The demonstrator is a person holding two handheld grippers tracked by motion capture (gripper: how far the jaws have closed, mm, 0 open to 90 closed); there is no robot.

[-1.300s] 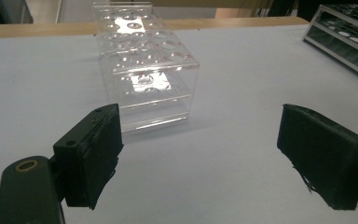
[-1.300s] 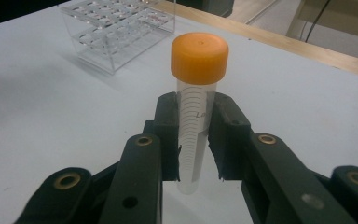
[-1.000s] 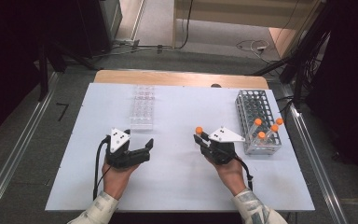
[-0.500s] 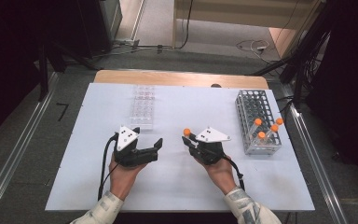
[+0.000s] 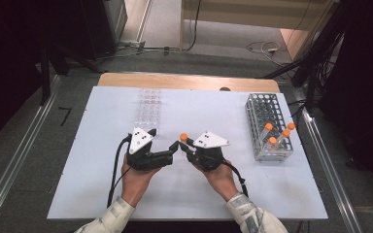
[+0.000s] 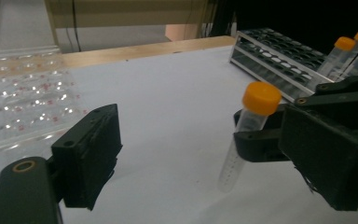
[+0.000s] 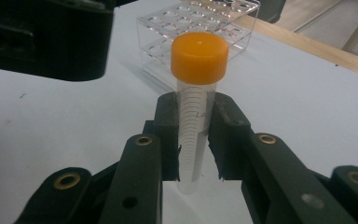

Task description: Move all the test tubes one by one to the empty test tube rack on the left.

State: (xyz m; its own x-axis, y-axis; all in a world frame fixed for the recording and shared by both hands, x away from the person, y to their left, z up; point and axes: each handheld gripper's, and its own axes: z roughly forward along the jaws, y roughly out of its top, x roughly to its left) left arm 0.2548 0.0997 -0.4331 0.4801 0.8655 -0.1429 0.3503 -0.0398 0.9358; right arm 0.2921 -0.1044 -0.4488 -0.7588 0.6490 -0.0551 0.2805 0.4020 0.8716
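A clear tube with an orange cap [image 7: 198, 93] stands upright between the pads of my right gripper [image 7: 193, 109], which is shut on it just below the cap. In the high view the tube [image 5: 183, 138] and right gripper [image 5: 188, 146] sit at the table's middle, tip to tip with my left gripper [image 5: 174, 150]. In the left gripper view the tube [image 6: 249, 126] hangs in the gap of my left gripper [image 6: 200, 140], near its right-hand jaw. Those jaws have just been closing a little, but they stand wide and the pads [image 6: 91, 154] are not touching the tube.
A metal wire rack [image 5: 264, 111] at the right holds three more orange-capped tubes [image 5: 277, 133]. A clear plastic rack [image 5: 148, 109] lies behind the left hand. The white tabletop [image 5: 87, 160] ends at a wooden strip [image 5: 189, 81] at the back.
Both hands have come together toward the middle of the table. The right gripper carried the tube leftward and the left gripper moved right, up to it.
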